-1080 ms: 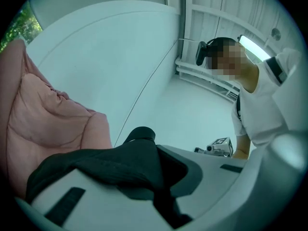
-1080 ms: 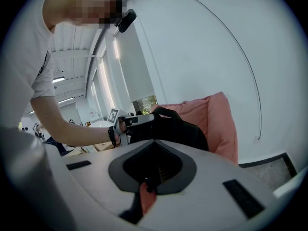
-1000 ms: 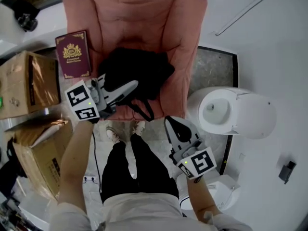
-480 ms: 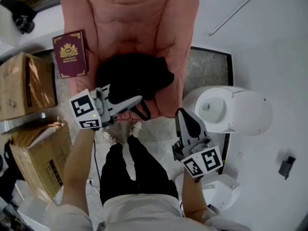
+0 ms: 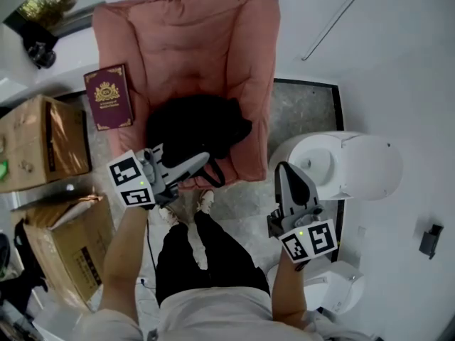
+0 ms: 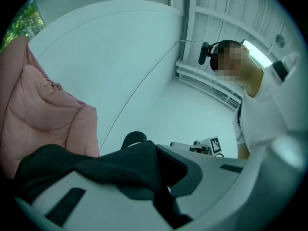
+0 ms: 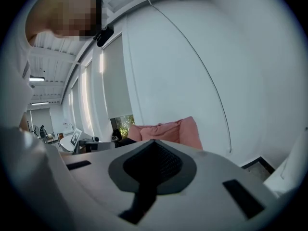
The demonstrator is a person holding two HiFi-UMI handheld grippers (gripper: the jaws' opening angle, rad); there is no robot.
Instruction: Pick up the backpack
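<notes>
your left gripper (image 5: 201, 160) has its jaws clamped on the black cloth of the backpack (image 5: 195, 123). in the left gripper view the fabric bunches between the two pads. a strap (image 5: 214, 174) loops down just below the jaws, over the front of the seat. the backpack sits on the seat of the pink armchair (image 5: 185, 34), toward its front edge, and your left gripper reaches it from the chair's left front corner.

your right gripper (image 5: 287, 173) has its jaws together with nothing between them. in the head view it points up the picture, apart from the backpack, just off the chair's right front corner. it is beside a white round unit (image 5: 359, 165) on the floor.

your legs (image 5: 202, 251) stand just in front of the chair. a dark red book (image 5: 108, 96) lies at the chair's left arm; on it or beside it, you cannot tell. cardboard boxes (image 5: 43, 135) sit further left.
</notes>
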